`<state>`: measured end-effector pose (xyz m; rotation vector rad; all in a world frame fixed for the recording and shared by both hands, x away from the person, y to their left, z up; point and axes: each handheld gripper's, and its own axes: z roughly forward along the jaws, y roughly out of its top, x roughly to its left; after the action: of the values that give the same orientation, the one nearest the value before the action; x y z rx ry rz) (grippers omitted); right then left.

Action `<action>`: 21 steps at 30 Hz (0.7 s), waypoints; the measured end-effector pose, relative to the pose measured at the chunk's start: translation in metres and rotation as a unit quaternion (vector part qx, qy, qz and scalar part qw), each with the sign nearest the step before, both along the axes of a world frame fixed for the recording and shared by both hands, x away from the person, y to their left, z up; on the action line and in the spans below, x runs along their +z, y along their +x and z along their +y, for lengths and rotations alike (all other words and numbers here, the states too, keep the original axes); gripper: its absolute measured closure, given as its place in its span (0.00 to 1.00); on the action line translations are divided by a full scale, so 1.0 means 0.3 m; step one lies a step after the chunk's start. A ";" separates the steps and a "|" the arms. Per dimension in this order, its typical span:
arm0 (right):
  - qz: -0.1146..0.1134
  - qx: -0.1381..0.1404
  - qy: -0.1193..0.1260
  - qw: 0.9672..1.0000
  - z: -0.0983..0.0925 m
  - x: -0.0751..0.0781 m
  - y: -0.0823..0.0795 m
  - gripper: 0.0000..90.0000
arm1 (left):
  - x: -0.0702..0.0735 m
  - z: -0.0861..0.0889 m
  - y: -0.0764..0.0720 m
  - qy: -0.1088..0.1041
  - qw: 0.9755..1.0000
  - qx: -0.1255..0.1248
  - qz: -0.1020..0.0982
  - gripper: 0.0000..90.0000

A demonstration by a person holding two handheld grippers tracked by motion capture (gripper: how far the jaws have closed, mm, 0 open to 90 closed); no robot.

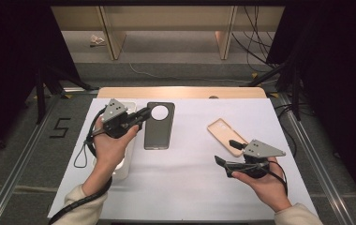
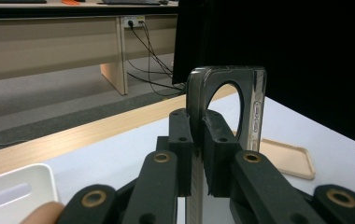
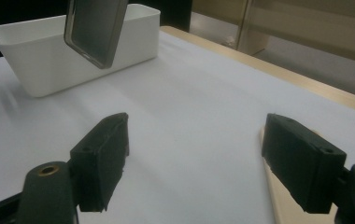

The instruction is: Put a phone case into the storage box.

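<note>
A dark phone case (image 1: 159, 125) with a round camera hole is held off the table, and my left gripper (image 1: 141, 117) is shut on its edge. In the left gripper view the dark phone case (image 2: 227, 107) stands upright between the jaws of my left gripper (image 2: 199, 154). A beige phone case (image 1: 223, 135) lies flat on the white table cover at the right. My right gripper (image 1: 226, 152) is open just in front of it, holding nothing. In the right gripper view, the beige phone case (image 3: 283, 210) lies beside one jaw of my right gripper (image 3: 199, 163), and the dark phone case (image 3: 95, 28) hangs farther off.
A white plastic bin (image 1: 128, 154) sits at the table's left, partly under the left hand, and appears again as the white plastic bin (image 3: 49, 51) behind the dark case. The wooden table edge (image 1: 181, 92) runs along the back. Desks and cables stand beyond.
</note>
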<state>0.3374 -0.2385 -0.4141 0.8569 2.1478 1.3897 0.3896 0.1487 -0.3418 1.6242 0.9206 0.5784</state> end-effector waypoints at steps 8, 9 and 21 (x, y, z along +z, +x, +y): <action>0.001 -0.006 0.002 1.000 -0.014 -0.001 -0.001 0.27 | 0.015 0.048 0.005 -0.007 1.000 0.018 -0.006 0.92; 0.001 -0.007 0.002 1.000 -0.015 -0.002 -0.001 0.27 | 0.017 0.054 0.005 -0.008 1.000 0.019 -0.007 0.92; 0.004 -0.013 0.005 1.000 -0.029 -0.002 -0.004 0.27 | 0.040 0.119 0.007 -0.015 0.999 0.037 -0.012 0.92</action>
<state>0.3362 -0.2471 -0.4148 0.8916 2.1304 1.3879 0.3918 0.1843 -0.3298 1.5580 0.9714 0.6298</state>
